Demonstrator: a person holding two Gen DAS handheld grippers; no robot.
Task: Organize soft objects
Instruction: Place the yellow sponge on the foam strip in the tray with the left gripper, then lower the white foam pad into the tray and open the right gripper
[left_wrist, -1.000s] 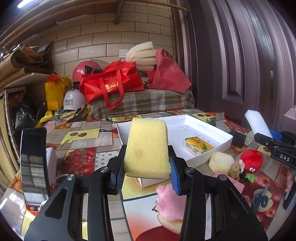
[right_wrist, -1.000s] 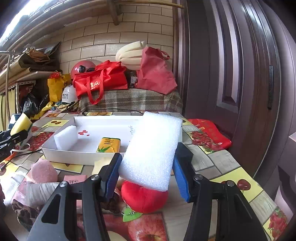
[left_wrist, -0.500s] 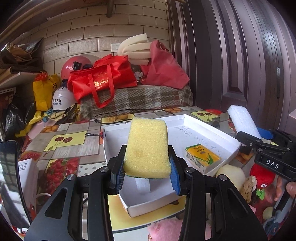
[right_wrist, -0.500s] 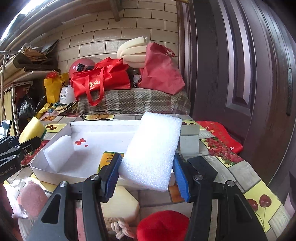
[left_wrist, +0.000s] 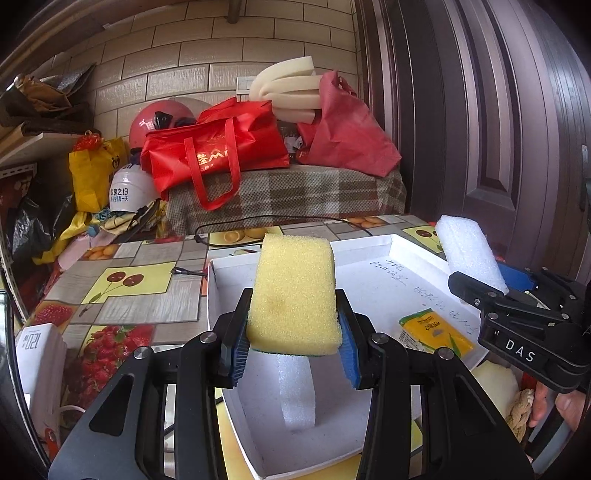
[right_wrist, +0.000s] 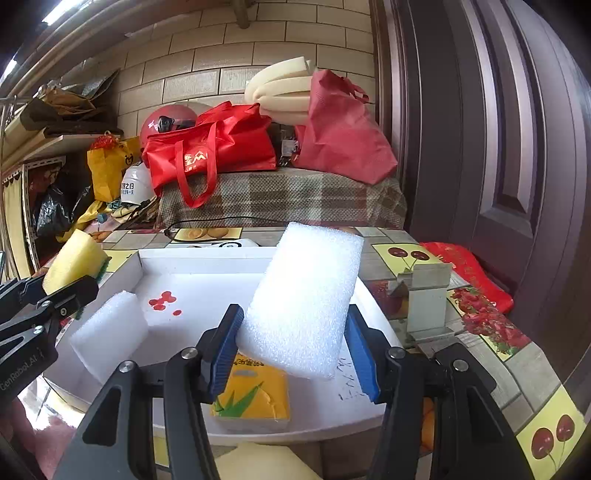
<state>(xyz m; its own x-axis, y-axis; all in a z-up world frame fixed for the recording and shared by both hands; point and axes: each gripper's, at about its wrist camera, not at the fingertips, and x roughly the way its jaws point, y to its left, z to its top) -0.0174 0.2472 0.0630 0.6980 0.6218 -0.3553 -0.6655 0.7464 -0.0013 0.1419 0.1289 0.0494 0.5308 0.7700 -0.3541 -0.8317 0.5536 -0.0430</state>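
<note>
Over the white tray (left_wrist: 373, 245), both jaws pinch upright blocks: yellow sponge (left_wrist: 293, 295), white foam (right_wrist: 304, 306).

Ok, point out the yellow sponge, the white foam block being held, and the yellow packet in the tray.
yellow sponge (left_wrist: 295, 295), left wrist view, front face.
white foam block (right_wrist: 306, 306), right wrist view, broad face.
yellow packet (left_wrist: 436, 332), left wrist view, top face.

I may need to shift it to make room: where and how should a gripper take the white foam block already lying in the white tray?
Take the white foam block across its two long side faces near the middle, coming from above. It lies flat near the corner of the white tray, so the tray walls block a low sideways approach. Its top is uncovered.
</note>
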